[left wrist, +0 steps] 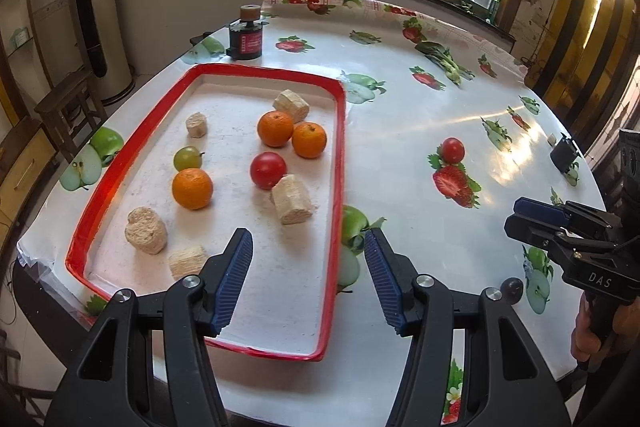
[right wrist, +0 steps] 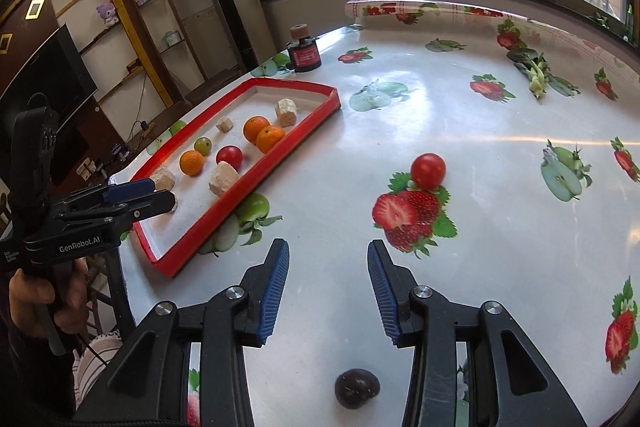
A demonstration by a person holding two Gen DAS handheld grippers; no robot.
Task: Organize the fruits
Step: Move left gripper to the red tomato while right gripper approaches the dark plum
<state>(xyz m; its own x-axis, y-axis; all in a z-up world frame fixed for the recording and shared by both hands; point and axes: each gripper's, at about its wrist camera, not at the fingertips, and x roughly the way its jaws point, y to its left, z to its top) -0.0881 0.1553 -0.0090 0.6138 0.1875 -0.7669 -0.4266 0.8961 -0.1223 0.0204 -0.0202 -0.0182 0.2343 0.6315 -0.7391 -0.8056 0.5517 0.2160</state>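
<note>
Nearest the person, the right claw hangs spread and empty over the glossy fruit-print tabletop, with a small dark purple plum loose by the near edge below it. It looks light, round and smooth, likely to roll; a gentle pinch across its middle should suit. Further in sits a shiny red tomato, soft-skinned. The left claw, also spread and empty, hovers over the red-rimmed white tray's near end, oranges inside.
</note>
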